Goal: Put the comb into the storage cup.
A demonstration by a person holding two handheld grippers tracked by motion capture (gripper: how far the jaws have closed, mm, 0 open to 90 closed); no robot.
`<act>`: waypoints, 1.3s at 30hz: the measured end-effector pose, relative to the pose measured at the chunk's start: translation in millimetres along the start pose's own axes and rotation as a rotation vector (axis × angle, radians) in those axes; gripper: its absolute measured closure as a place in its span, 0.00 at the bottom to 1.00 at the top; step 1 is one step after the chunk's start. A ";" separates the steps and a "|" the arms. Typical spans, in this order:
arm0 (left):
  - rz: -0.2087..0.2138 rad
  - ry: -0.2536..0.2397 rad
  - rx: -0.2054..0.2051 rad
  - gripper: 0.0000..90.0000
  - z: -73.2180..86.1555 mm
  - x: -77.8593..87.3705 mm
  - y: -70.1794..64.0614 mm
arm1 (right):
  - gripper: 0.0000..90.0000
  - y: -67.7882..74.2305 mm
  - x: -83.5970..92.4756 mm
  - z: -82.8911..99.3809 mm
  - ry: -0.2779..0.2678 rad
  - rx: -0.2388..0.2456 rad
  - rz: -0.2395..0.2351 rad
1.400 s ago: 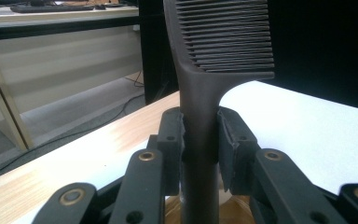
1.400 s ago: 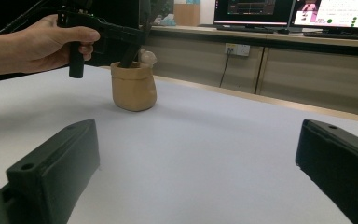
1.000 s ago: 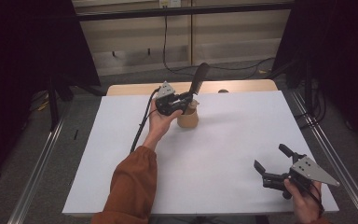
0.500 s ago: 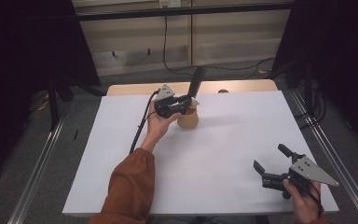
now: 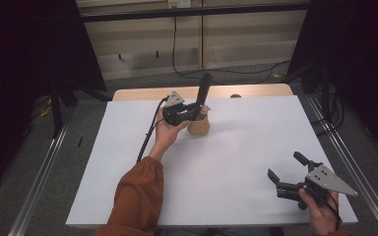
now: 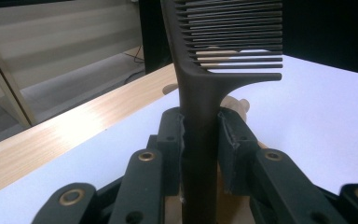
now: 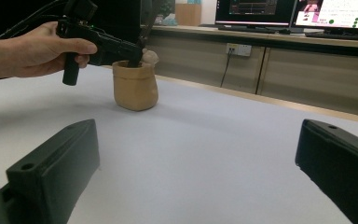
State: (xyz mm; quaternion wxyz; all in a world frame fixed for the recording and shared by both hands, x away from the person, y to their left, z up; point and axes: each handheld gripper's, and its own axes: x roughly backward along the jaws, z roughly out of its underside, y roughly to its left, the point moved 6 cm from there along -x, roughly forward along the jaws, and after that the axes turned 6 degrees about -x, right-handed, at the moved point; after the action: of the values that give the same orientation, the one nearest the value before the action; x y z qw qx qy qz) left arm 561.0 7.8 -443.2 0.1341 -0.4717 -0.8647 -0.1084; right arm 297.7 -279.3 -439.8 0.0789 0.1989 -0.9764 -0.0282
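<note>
Comb point(image 6: 200, 112) upright as before in unmoved left tongs point(image 6: 200, 140).

The comb's point(image 6: 200, 93) upper teeth run off the top edge of the left gripper view, and its handle end is hidden behind the jaws. In the right gripper view, the pot point(image 7: 135, 86) hides its lower part. A pale rounded thing point(image 7: 149, 57) at the rim, perhaps wooden, is too small to identify.
</note>
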 end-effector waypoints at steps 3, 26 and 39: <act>-0.008 0.018 -0.002 0.80 3.4 -1.1 1.7 | 0.00 -0.2 0.0 -0.1 -0.002 0.000 0.001; -0.016 -0.003 0.018 0.65 4.0 3.6 4.4 | 0.00 0.0 0.2 -0.1 -0.002 0.000 0.002; -0.075 -0.027 0.049 0.34 0.6 14.3 14.0 | 0.00 -1.5 -0.4 0.4 0.000 -0.008 0.003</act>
State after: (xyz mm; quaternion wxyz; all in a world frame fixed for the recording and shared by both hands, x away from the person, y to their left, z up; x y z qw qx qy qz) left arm 565.4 26.7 -438.1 0.1299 -0.4370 -0.8859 -0.0857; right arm 298.6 -280.5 -440.4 0.0798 0.1972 -0.9766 -0.0318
